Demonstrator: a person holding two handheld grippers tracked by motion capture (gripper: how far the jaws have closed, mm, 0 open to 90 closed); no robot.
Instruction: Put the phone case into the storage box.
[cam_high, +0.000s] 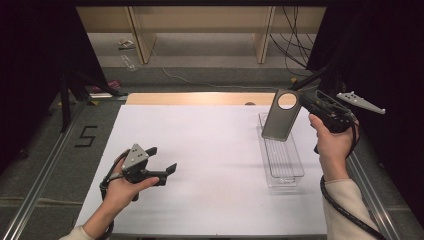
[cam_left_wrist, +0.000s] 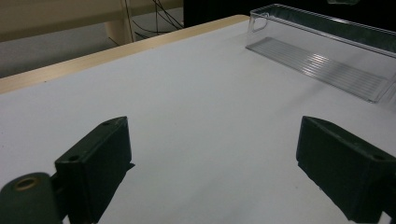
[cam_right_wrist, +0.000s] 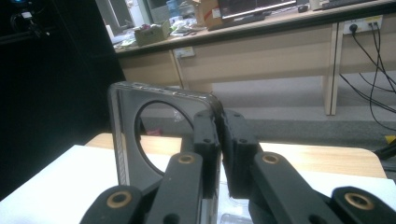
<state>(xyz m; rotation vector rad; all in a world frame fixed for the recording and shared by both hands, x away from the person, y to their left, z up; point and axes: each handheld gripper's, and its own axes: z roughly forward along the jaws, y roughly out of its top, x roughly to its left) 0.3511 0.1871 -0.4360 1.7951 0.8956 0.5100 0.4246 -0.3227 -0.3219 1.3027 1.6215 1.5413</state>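
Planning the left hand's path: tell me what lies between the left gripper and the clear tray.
Nothing: only bare white table separates the open left gripper from the clear tray, as the high view and left gripper view show.

Lighting's pretty uneven here. In the high view the white table (cam_high: 200, 165) is lit bright and flat from overhead, nearly washed out, while both sides drop into near-black curtains with zero detail. Shadows on the table are soft and small. The whole frame is a bit soft and low-res.

Left gripper view: the table has a cool bluish cast, the clear plastic tray (cam_left_wrist: 327, 51) catches streaky glare on its ribbed bottom, and the close-up jaws are dark and slightly blurry.

Right gripper view is dimmer, with the left side black. The dark phone case (cam_right_wrist: 140, 135) has a bright rim highlight, and the background desks are soft.
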